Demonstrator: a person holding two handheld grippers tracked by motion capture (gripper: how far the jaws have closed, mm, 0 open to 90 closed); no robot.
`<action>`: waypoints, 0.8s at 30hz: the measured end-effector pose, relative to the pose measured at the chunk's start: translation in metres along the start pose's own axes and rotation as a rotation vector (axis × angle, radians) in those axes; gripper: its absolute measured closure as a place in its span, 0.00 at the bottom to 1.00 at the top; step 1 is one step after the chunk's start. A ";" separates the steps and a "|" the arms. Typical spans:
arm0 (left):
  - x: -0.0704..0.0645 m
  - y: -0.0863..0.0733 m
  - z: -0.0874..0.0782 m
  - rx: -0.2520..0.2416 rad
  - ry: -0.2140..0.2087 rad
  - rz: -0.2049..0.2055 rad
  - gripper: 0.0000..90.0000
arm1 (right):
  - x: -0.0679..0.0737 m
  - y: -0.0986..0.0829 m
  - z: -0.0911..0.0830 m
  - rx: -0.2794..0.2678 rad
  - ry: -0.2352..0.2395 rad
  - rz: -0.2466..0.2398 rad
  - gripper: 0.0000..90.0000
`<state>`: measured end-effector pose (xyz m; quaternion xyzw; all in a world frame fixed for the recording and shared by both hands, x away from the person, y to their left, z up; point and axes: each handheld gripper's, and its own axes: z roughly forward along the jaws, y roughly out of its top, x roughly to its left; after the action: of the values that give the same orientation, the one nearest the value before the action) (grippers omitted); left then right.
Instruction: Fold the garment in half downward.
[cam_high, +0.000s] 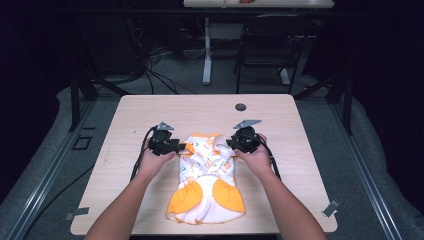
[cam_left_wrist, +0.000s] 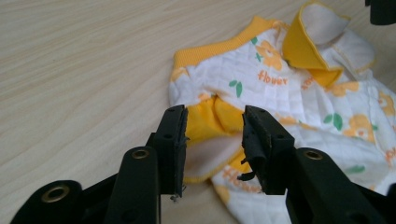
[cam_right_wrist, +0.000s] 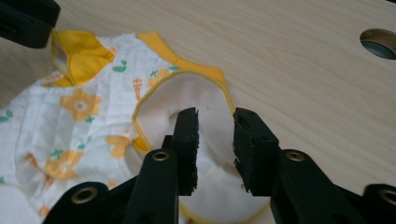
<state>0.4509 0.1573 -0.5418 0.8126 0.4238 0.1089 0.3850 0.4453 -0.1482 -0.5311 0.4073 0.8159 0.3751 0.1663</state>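
The baby garment (cam_high: 206, 175), white quilted cloth with orange flowers and yellow trim, lies flat near the middle of the wooden surface (cam_high: 125, 125), its two orange-padded leg ends toward you and its collar end away from you. Your left hand-held gripper (cam_high: 181, 147) sits at the garment's left upper edge; in the left gripper view its jaws stand apart with a yellow-lined fold between them, and you hold nothing clamped. Your right hand-held gripper (cam_high: 229, 145) sits at the right upper edge; in the right gripper view its jaws are parted over the white inside of a turned-over flap (cam_right_wrist: 187, 100) edged in yellow, not closed on it. A round cable hole (cam_high: 241, 107) lies in the surface beyond the garment. A dark chair (cam_high: 270, 42) stands on the floor past the surface's far edge.
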 end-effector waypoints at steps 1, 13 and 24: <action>0.001 0.002 0.003 0.006 0.004 0.001 0.70 | 0.001 0.003 0.002 -0.001 -0.009 -0.003 0.83; 0.005 0.007 0.024 0.030 0.043 0.004 0.78 | -0.006 0.028 0.035 0.044 -0.093 -0.003 0.92; 0.000 0.014 0.034 0.050 0.084 0.026 0.73 | -0.004 0.008 0.049 0.196 -0.023 -0.043 0.72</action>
<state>0.4769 0.1340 -0.5549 0.8222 0.4316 0.1371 0.3448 0.4799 -0.1247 -0.5577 0.4084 0.8553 0.2849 0.1431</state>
